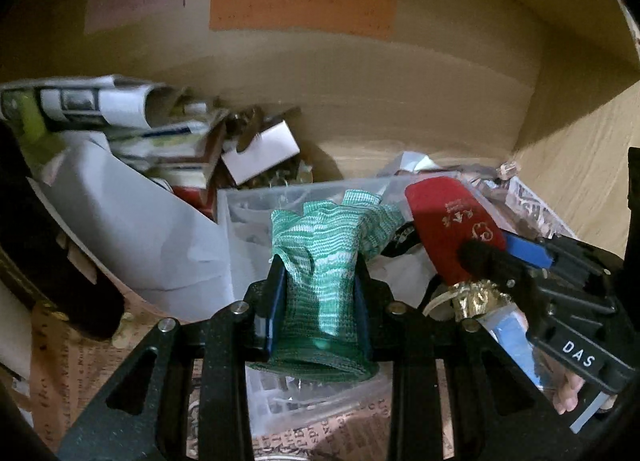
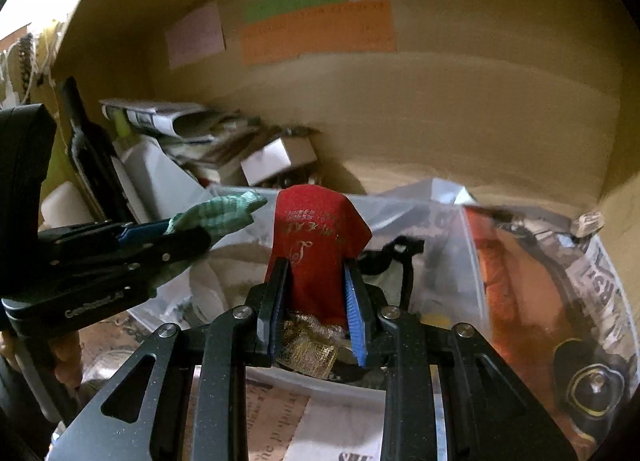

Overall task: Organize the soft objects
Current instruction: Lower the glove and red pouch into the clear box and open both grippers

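Observation:
My left gripper (image 1: 320,285) is shut on a green and white knitted cloth (image 1: 320,245), held upright above a clear plastic organiser box (image 1: 244,213). My right gripper (image 2: 316,281) is shut on a red velvet pouch (image 2: 316,229) with gold lettering and a gold tassel end (image 2: 308,349). In the left wrist view the red pouch (image 1: 448,221) and the right gripper (image 1: 500,261) sit close to the right of the green cloth. In the right wrist view the left gripper (image 2: 160,237) and green cloth (image 2: 216,213) are at the left.
Both grippers are inside a cardboard box with orange (image 1: 300,5), green and pink labels on its back wall. Rolled papers and small cartons (image 1: 120,109) pile at the back left. A white box (image 1: 260,149), plastic bags (image 2: 440,221) and newsprint wrapping (image 2: 600,281) lie around.

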{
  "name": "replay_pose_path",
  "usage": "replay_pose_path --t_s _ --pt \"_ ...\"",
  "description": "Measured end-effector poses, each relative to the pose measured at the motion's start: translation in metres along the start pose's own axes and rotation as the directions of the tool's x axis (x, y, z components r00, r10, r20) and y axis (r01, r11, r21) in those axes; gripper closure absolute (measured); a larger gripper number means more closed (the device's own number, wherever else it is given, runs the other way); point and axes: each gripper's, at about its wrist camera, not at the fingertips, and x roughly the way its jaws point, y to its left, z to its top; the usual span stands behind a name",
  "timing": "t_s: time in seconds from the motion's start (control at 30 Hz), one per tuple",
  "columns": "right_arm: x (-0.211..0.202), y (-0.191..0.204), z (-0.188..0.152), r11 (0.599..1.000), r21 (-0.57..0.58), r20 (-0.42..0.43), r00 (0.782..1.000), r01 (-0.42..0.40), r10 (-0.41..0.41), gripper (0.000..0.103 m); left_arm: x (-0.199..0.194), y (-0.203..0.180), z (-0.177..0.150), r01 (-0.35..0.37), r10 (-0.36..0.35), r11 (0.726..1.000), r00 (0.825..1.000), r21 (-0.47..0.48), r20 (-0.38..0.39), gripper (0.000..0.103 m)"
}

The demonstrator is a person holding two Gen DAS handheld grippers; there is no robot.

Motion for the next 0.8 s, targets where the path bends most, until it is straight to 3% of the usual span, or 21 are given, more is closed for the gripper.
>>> replay_pose_path --t_s 0.17,0.27,0.33,0.4,0.67,0.8 --pt "0.011 -0.002 -0.004 1.0 0.0 -0.043 0.999 0.005 -0.005 0.076 0.009 -0.002 -0.001 -0.003 0.003 1.0 1.0 0.004 -0.013 0.073" --pt "0.016 -0.002 -0.006 1.0 -0.007 -0.066 0.998 0.016 -0.017 0.075 0.012 -0.001 -0.001 -0.002 0.002 1.0 1.0 -0.002 -0.031 0.063" --pt "0.019 -0.001 -0.007 1.0 -0.011 -0.08 0.996 0.026 -0.027 0.069 0.015 0.001 0.0 0.002 -0.003 1.0 0.999 -0.01 -0.036 0.055" --pt "0.02 -0.001 -0.007 0.999 -0.01 -0.088 0.995 0.035 -0.036 0.055 0.012 0.001 -0.001 0.008 -0.008 1.0 0.999 -0.013 -0.038 0.05" --pt "-0.004 0.0 -0.001 0.999 -0.004 -0.034 0.999 0.043 -0.043 0.035 -0.026 -0.004 -0.005 0.008 -0.009 1.0 1.0 0.007 0.024 0.038" --pt "-0.031 0.004 0.002 0.999 -0.013 0.02 0.999 0.041 -0.04 0.033 -0.05 -0.006 -0.006 0.004 -0.005 1.0 0.997 0.013 0.076 0.033"
